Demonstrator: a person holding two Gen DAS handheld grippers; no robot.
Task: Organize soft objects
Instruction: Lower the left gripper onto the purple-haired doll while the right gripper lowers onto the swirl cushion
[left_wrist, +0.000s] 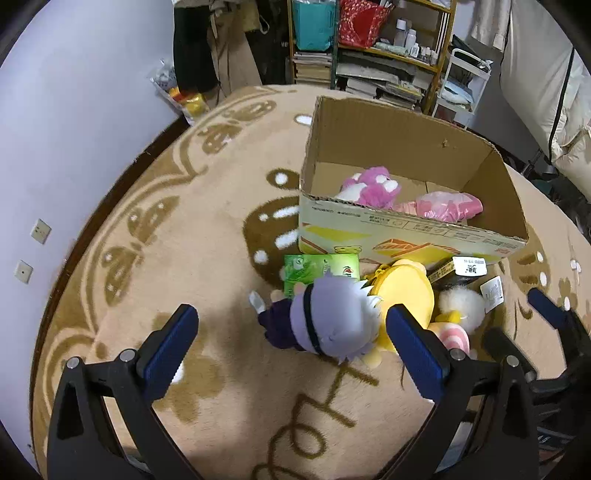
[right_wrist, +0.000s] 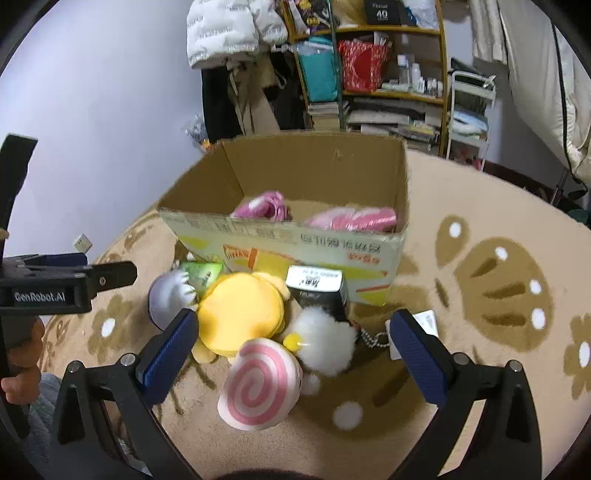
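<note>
An open brown cardboard box (left_wrist: 402, 147) stands on the beige patterned carpet (left_wrist: 207, 236) toward its far edge and already holds a fluffy pink-and-white plush (left_wrist: 371, 186) and a pink plastic-wrapped soft item (left_wrist: 448, 206). Just in front of its near wall lies a touching cluster: a lavender-haired plush doll in dark clothes (left_wrist: 328, 321), a round yellow plush (right_wrist: 240, 314), a white fluffy plush with a yellow beak (right_wrist: 325, 343) and a pink-and-white spiral plush (right_wrist: 258, 384), with a green packet (left_wrist: 321, 271) and a dark carton with a white label (right_wrist: 317, 291) against the box. The left gripper (left_wrist: 291, 317) hovers above the doll, fingers wide apart and empty, tilted down toward the carpet. The right gripper (right_wrist: 293, 325) hangs over the spiral and white plushes, likewise spread and holding nothing. The likely step is picking a toy for the box. To do it well, each gripper should descend squarely over one plush, straddle its thickest part and close firmly enough to compress the stuffing without snagging a neighbour or the bead chain (right_wrist: 373, 338), then lift clear of the box wall before releasing.
</note>
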